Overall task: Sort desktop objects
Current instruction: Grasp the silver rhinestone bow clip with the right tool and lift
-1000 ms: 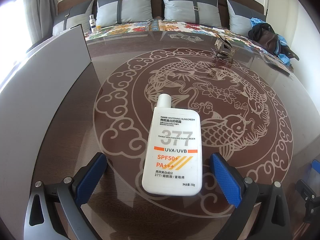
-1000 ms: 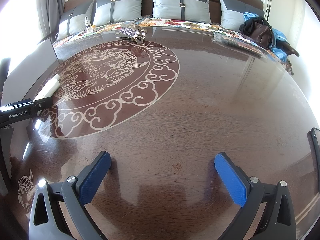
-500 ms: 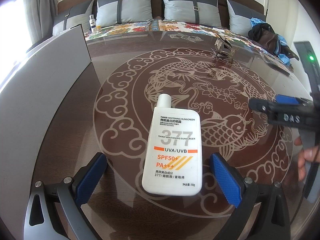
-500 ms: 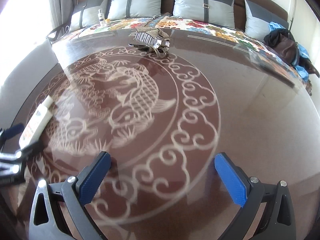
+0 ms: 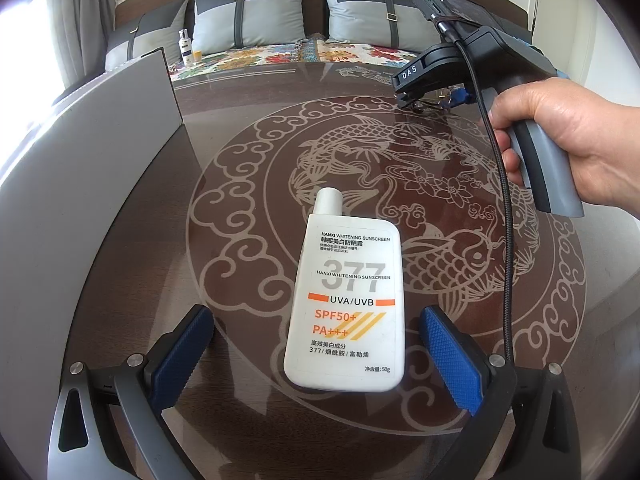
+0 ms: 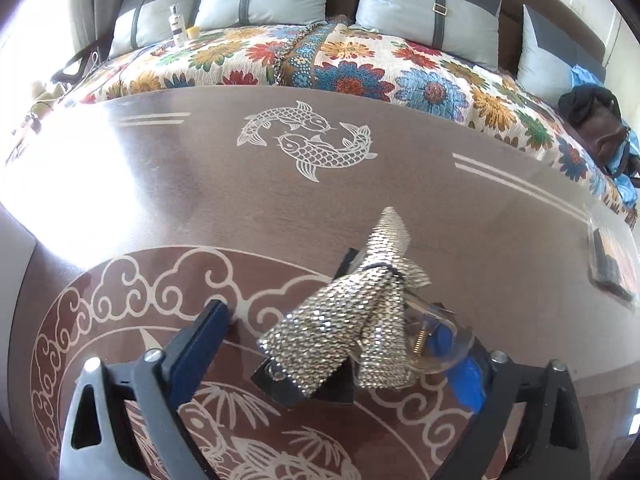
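My right claw (image 6: 332,356) closing around rhinestone hair clip (image 6: 352,320), left pad not yet touching. My left claw (image 5: 316,356) wide apart, straddling sunscreen bottle (image 5: 348,300). Next, likely: firm clamp, lift.

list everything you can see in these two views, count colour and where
sunscreen bottle: 1, white with orange print, flat on the table between the left fingers, untouched
rhinestone hair clip: 1, silver bow on clear plastic, on the table between the right fingers
table: 1, dark brown under glass with pale fish and cloud pattern
grey panel: 1, upright at the table's left edge
cushions: 4, grey, along the back of the bench
floral cover: 1, multicoloured, on the bench
small bottle: 1, pale with dark label, on the bench by the cushions
dark bag: 1, black and brown, far right on the bench
left gripper: 1, grey, blue fingers, open
right gripper: 1, grey, blue fingers, closing round the clip
hand: 1, holding the right gripper's handle
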Available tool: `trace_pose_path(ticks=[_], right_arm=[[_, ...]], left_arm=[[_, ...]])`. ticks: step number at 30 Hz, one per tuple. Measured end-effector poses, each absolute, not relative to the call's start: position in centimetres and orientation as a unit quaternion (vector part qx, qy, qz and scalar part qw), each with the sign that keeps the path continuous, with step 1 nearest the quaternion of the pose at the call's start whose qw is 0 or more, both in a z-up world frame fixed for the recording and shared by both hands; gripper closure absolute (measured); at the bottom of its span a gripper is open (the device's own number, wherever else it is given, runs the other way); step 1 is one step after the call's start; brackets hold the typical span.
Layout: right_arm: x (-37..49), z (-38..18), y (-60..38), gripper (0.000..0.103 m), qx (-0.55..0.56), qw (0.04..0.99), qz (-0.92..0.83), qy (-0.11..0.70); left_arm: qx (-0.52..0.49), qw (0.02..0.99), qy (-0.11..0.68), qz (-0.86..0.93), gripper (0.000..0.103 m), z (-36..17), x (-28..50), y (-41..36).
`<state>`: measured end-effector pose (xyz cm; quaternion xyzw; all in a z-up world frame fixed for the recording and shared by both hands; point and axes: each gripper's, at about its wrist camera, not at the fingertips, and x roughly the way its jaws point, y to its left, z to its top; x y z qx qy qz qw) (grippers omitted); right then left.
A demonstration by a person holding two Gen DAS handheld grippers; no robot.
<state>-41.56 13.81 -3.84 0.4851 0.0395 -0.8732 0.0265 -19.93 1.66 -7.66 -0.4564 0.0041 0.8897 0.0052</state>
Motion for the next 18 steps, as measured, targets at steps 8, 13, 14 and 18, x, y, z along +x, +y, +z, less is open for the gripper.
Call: trace_pose_path(ticks=[8,13,14,18], right_arm=[[-36.1,-3.7,16.7,0.052,0.477,0.045,-0.876,0.044],[-25.8,-3.7,20.6,0.052,0.471,0.073,-0.877,0.055],[-23.3,-3.8,21.4,0.052,0.469,0.075,-0.878,0.053],[-13.8,-3.9,22.4,0.05,0.449,0.075,-0.889,0.05]], left_arm=[[-0.456,0.005,0.004,0.89,0.0,-7.7,-19.9,1.6],[-0.456,0.005,0.004,0.89,0.0,-7.7,-19.8,1.6],[-0.456,0.005,0.004,0.89,0.0,-7.7,-19.8,1.6],[-0.456,0.005,0.004,0.89,0.0,-7.7,-19.8,1.6]])
